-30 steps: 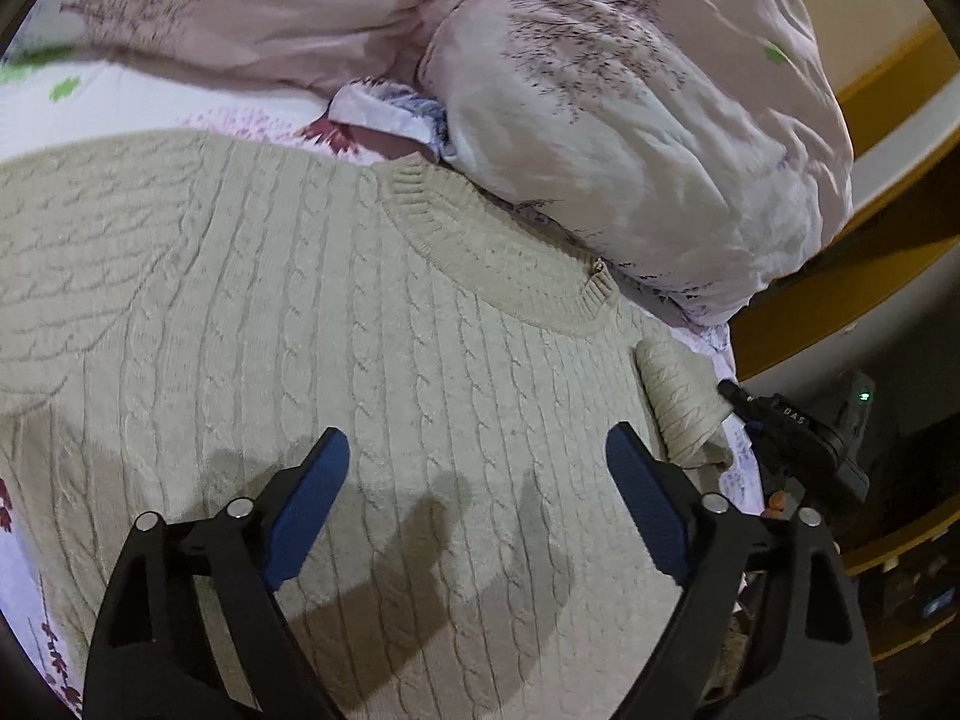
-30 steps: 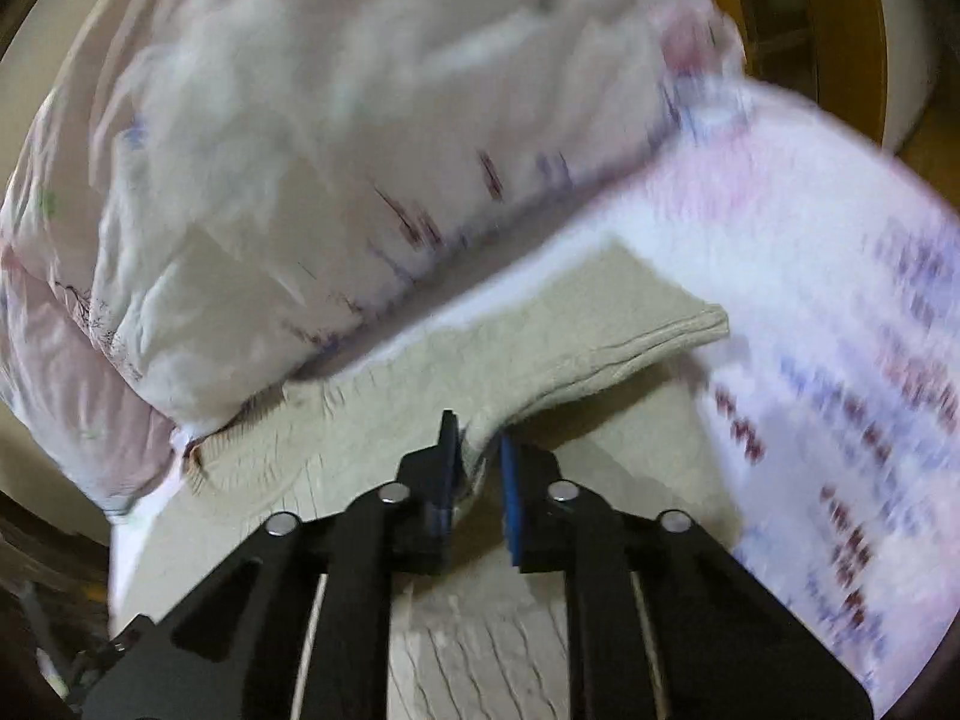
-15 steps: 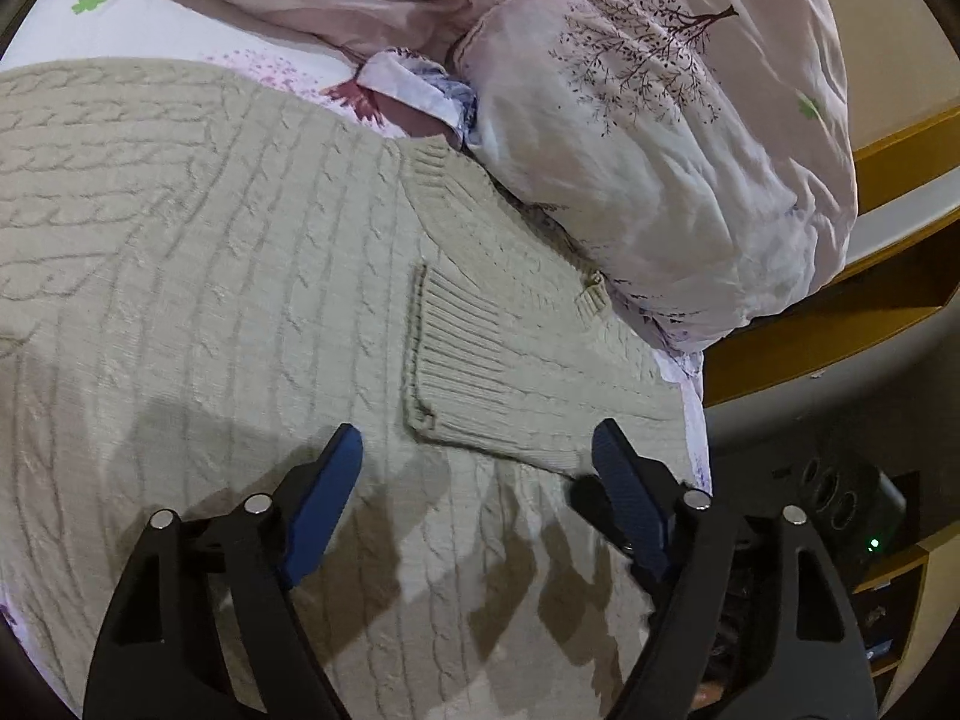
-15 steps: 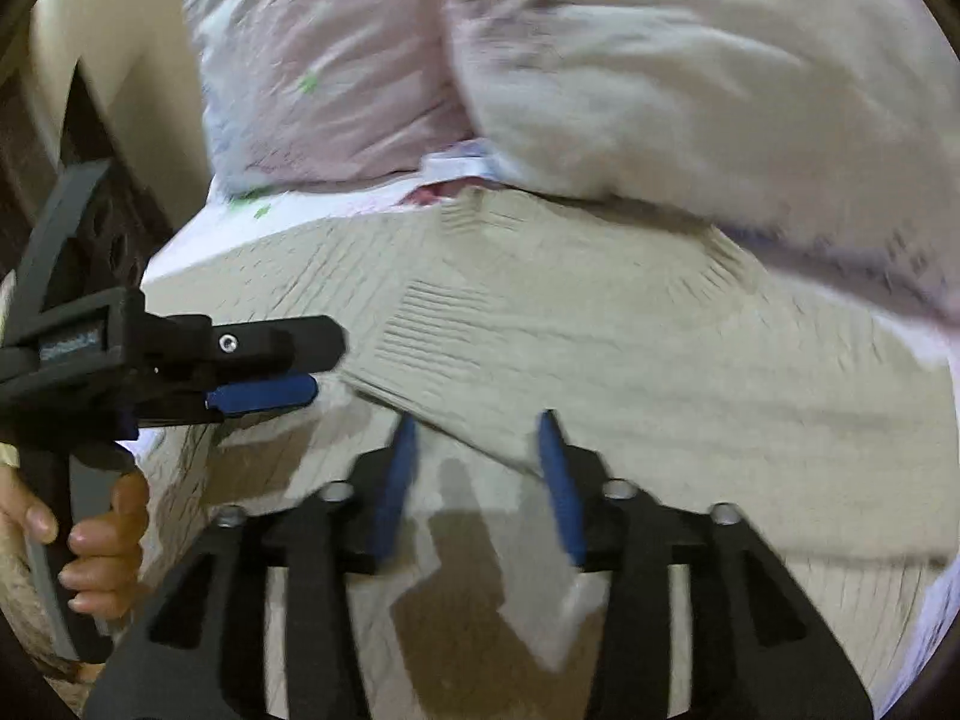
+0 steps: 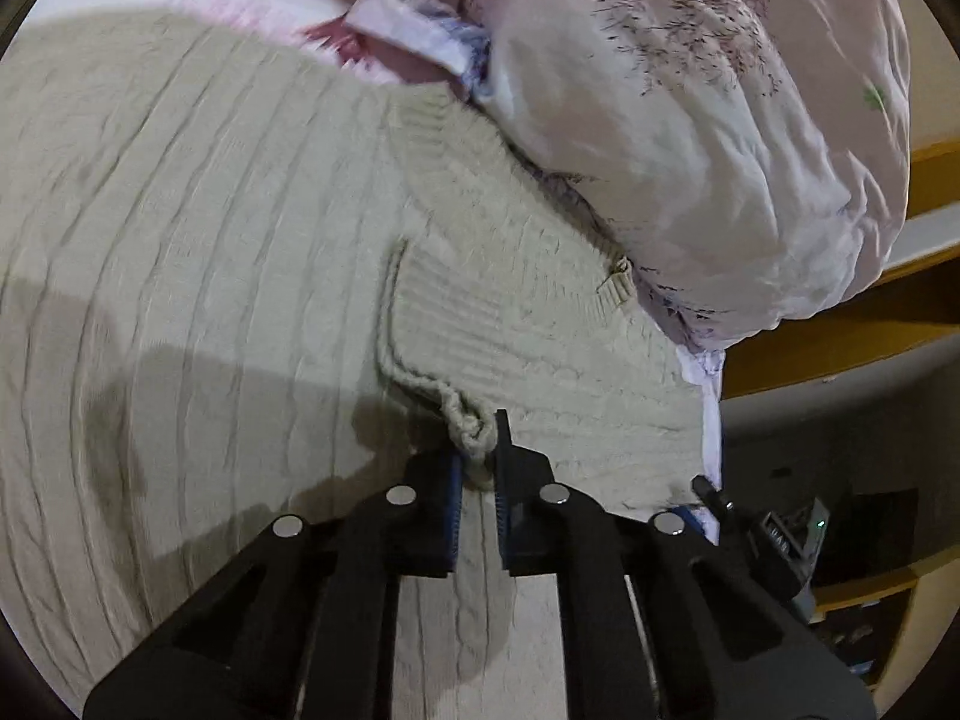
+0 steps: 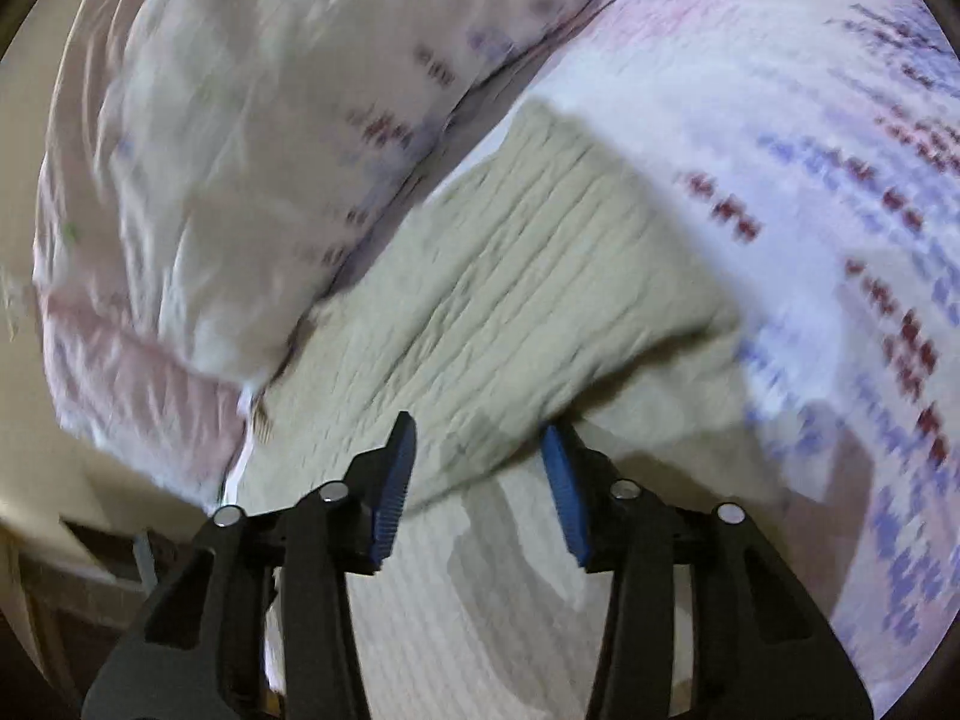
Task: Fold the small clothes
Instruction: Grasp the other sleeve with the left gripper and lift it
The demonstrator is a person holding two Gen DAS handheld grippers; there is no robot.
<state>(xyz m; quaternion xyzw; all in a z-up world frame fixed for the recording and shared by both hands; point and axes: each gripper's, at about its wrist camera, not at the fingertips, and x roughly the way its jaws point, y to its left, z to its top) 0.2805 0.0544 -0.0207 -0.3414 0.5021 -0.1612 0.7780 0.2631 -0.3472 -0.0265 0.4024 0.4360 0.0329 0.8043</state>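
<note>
left gripper [image 5: 477,468] pinches sweater [image 5: 210,228] cuff | right gripper [image 6: 477,480] fingers apart

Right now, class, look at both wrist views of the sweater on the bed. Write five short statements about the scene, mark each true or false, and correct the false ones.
1. The left gripper is pinching the cuff of the folded-in sleeve. True.
2. The right gripper is clamped on the sweater. False: its jaws stand open, with knit between them but not gripped.
3. The sweater is beige cable knit. True.
4. The sweater lies on a bare wooden table. False: it lies on a patterned bedsheet.
5. A bunched quilt sits beside the sweater's collar. True.
</note>
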